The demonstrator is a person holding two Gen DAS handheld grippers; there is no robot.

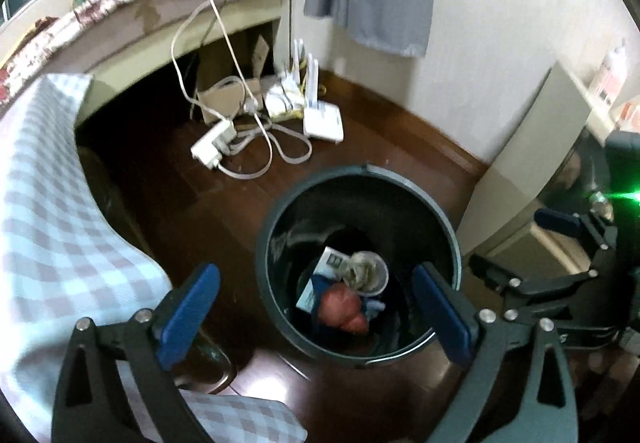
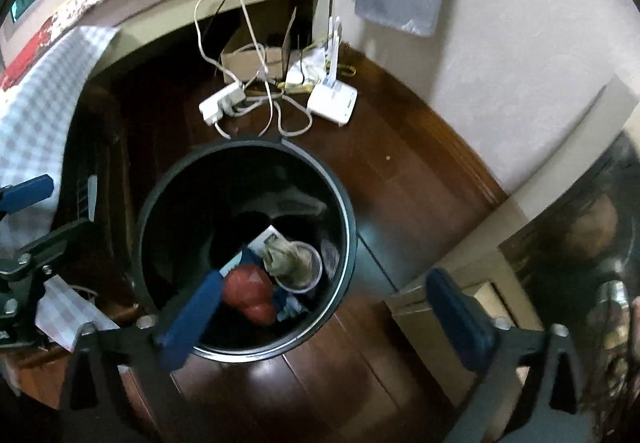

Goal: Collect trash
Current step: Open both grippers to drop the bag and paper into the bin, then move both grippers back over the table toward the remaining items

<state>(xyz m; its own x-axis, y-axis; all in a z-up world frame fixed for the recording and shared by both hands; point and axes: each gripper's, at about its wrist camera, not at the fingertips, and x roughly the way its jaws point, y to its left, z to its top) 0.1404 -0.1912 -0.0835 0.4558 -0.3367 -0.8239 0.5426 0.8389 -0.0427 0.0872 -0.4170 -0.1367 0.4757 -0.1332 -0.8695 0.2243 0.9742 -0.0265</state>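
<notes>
A black round trash bin (image 1: 380, 199) (image 2: 248, 143) stands on the dark wood floor. At its bottom lie a red crumpled wad (image 1: 344, 309) (image 2: 248, 293), a clear cup stuffed with crumpled paper (image 1: 366, 273) (image 2: 296, 263) and a white printed carton (image 1: 330, 263) (image 2: 268, 237). My left gripper (image 1: 316, 283) hangs open above the bin's near side with nothing between its blue pads. My right gripper (image 2: 324, 281) is open too and empty, its left finger over the bin and its right finger past the rim. In the left wrist view the right gripper (image 1: 520, 243) shows at the bin's right.
A checkered cloth (image 1: 48, 203) drapes over furniture on the left of the bin. A power strip (image 1: 212, 145), tangled cables, a white router (image 1: 324, 121) and a cardboard box (image 2: 248, 59) sit on the floor beyond. A beige cabinet (image 1: 520, 163) stands on the right.
</notes>
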